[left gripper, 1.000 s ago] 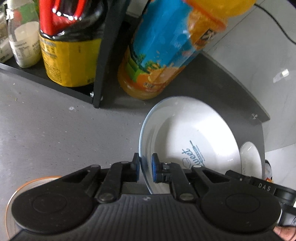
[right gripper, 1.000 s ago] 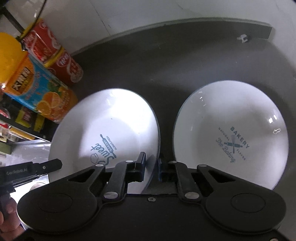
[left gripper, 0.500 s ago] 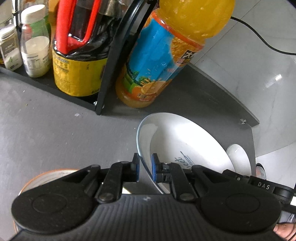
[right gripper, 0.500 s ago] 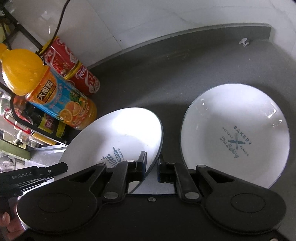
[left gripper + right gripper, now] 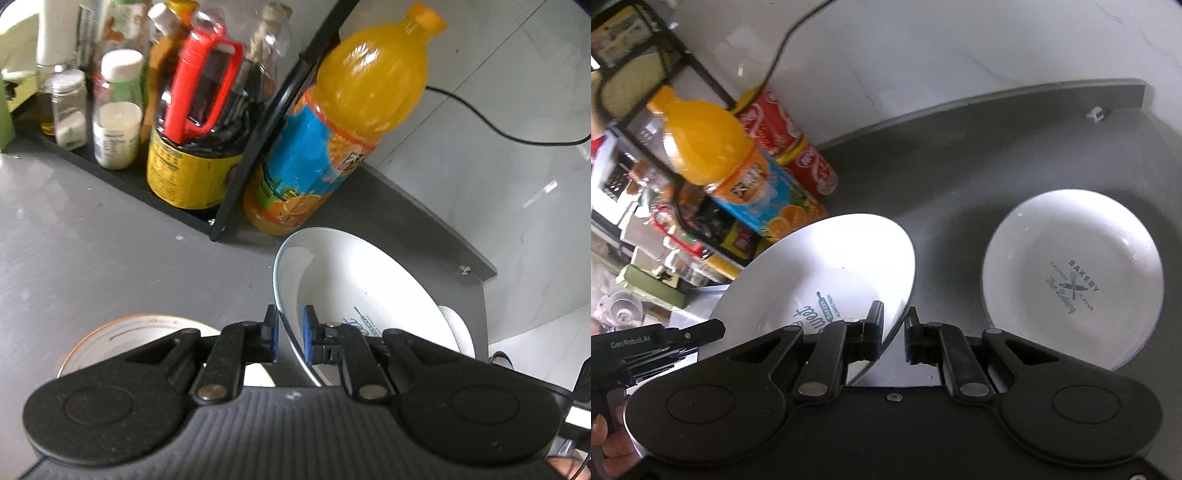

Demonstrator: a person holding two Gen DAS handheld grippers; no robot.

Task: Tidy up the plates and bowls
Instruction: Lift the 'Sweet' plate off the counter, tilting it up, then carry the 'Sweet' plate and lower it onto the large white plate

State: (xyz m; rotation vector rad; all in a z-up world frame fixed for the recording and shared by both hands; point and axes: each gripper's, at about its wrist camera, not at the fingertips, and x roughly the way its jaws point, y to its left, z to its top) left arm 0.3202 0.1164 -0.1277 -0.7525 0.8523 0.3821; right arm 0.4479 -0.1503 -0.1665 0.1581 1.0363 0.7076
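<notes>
Grey tabletop [image 5: 960, 192] w/ white tiled wall behind. L gripper [image 5: 289, 338] and R gripper [image 5: 894, 332] both clamped on tilted "Sweet" plate [image 5: 831, 280]. "BAKERY" plate [image 5: 1071, 284] lies flat nearby; juice bottle [image 5: 332, 147] stands by rack.

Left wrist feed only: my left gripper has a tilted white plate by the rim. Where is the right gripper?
Observer: The right gripper straddles the rim of that plate too; whether it clamps, I cannot tell.
Operator: And the white sliver beyond it?
Observer: A second plate, printed BAKERY, lying flat on the counter, apart from yours.
Operator: Anything behind the juice bottle?
Observer: Red cans stand right behind it.
</notes>
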